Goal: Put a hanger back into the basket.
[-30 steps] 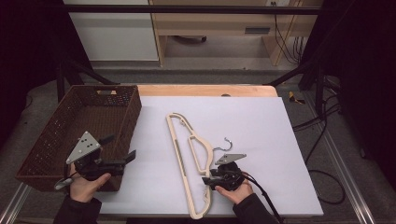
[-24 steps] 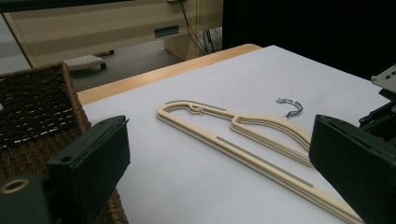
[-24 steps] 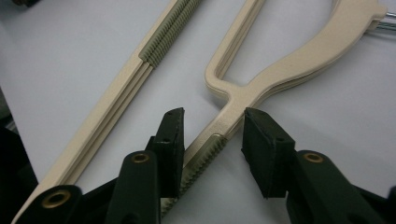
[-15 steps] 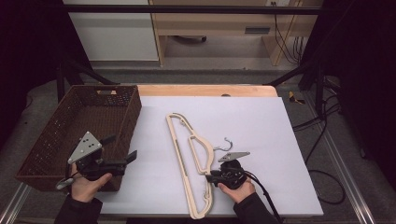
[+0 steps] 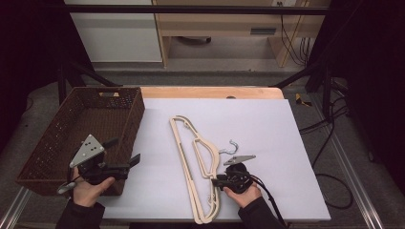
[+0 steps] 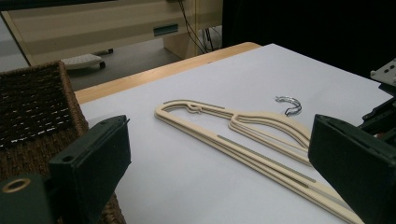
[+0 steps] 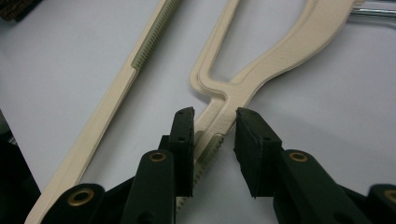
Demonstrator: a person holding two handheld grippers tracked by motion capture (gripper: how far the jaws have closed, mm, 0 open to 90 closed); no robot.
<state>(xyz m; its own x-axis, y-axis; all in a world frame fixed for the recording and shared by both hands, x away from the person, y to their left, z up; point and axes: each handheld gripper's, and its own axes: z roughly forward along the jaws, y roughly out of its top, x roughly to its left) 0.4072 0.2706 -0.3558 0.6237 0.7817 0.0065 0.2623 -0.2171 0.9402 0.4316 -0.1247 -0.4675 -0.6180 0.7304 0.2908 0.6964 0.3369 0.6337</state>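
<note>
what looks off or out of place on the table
Nothing looks spilled or broken. The hangers lie flat on the white sheet, stacked slightly askew. The right gripper has just been closing its jaws around one hanger arm; the basket sits at the left edge.

High view: from above the near edge, facing forward and down over the whole table (image 5: 267,119). Left gripper view: low, across the sheet toward the hanger (image 6: 243,135) (also in the other two). Right gripper view: very close, pointed down at its arm.
</note>
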